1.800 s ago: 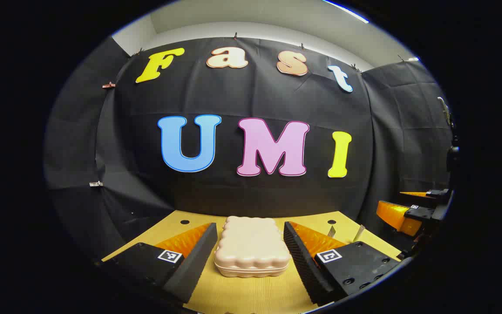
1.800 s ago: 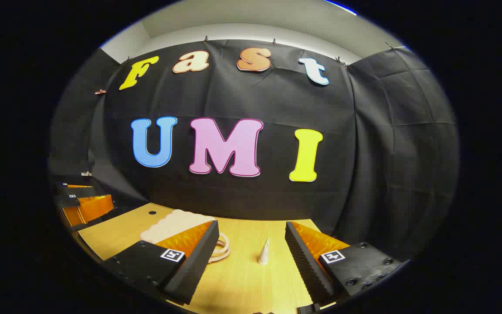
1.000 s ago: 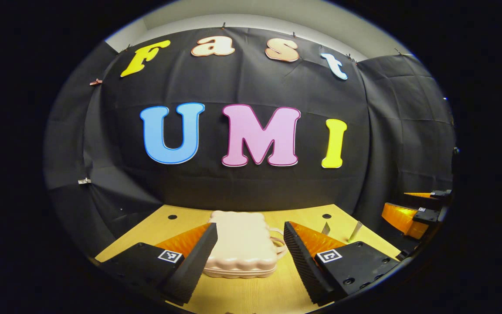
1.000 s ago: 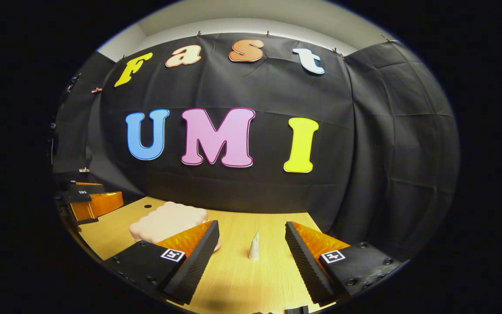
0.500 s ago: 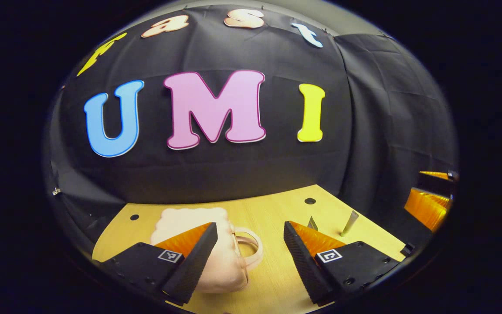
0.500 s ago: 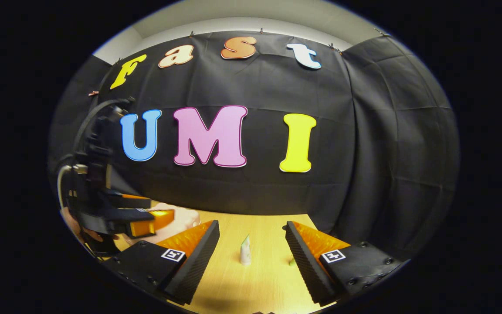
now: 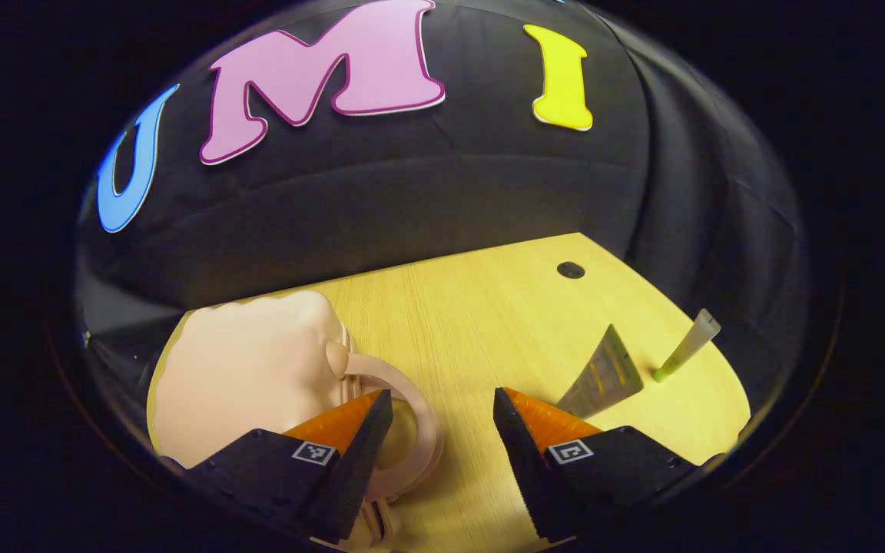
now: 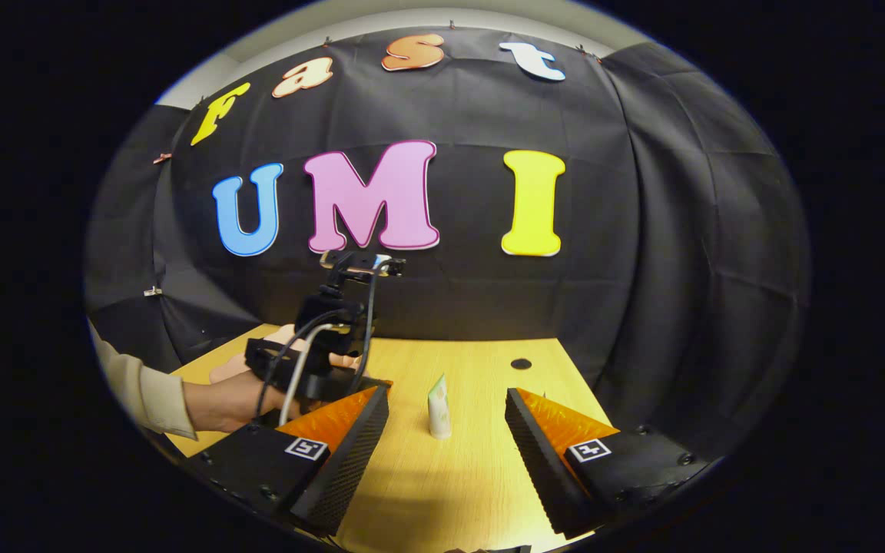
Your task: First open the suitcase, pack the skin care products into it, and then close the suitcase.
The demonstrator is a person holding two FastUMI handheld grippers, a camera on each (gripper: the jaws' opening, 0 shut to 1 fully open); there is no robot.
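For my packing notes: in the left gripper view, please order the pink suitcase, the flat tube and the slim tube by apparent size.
1. Pink suitcase, clearly largest.
2. Flat tube.
3. Slim tube, though it stands farther from the camera, so the order of the two tubes is unsure.

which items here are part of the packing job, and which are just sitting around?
Job:
- pale pink scalloped plastic suitcase, closed, loop handle toward the left tool
- grey flat squeeze tube, standing on the table
- slim cream tube with green cap

Lying about:
- light wooden table
- round dark hole in the tabletop
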